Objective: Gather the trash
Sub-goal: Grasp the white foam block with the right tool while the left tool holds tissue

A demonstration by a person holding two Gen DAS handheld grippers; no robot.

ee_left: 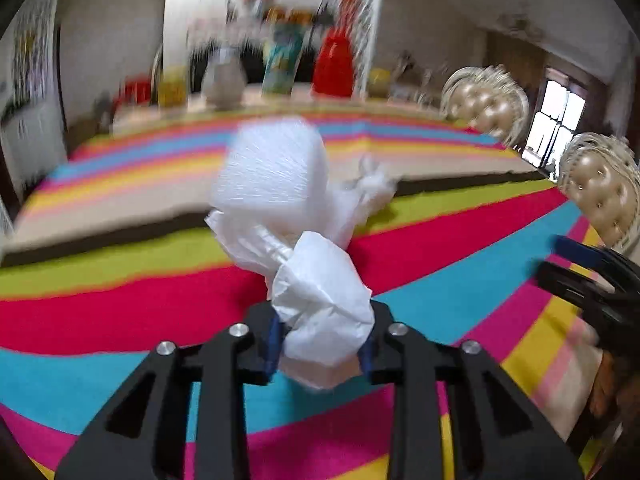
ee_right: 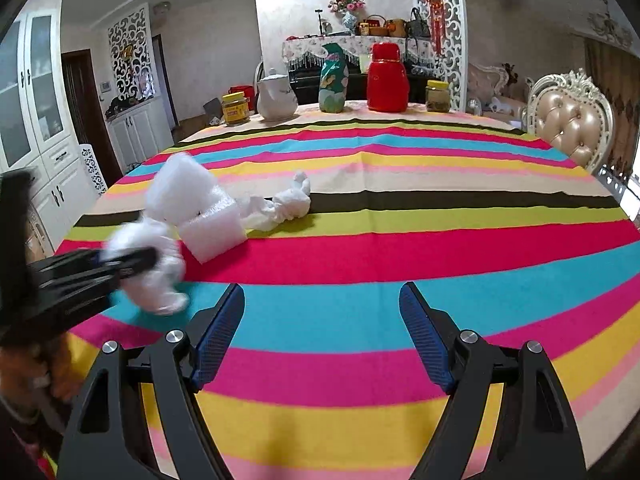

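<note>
At far left of right wrist view, left gripper (ee_right: 132, 258) jaws pinching crumpled white tissue wad (ee_right: 154, 280), soft, creased, blurred, above striped worktop (ee_right: 360, 248). Left wrist view: same wad (ee_left: 324, 320) squeezed between blue pads (ee_left: 274, 340). Just right: white bubble-wrap block (ee_right: 212, 228), pale, dimpled, lying on worktop. Next right, touching block: twisted white paper scrap (ee_right: 286, 204), knotted, lying on dark stripe. Lower centre: right gripper (ee_right: 322, 336) jaws spread wide, nothing between them.
</note>
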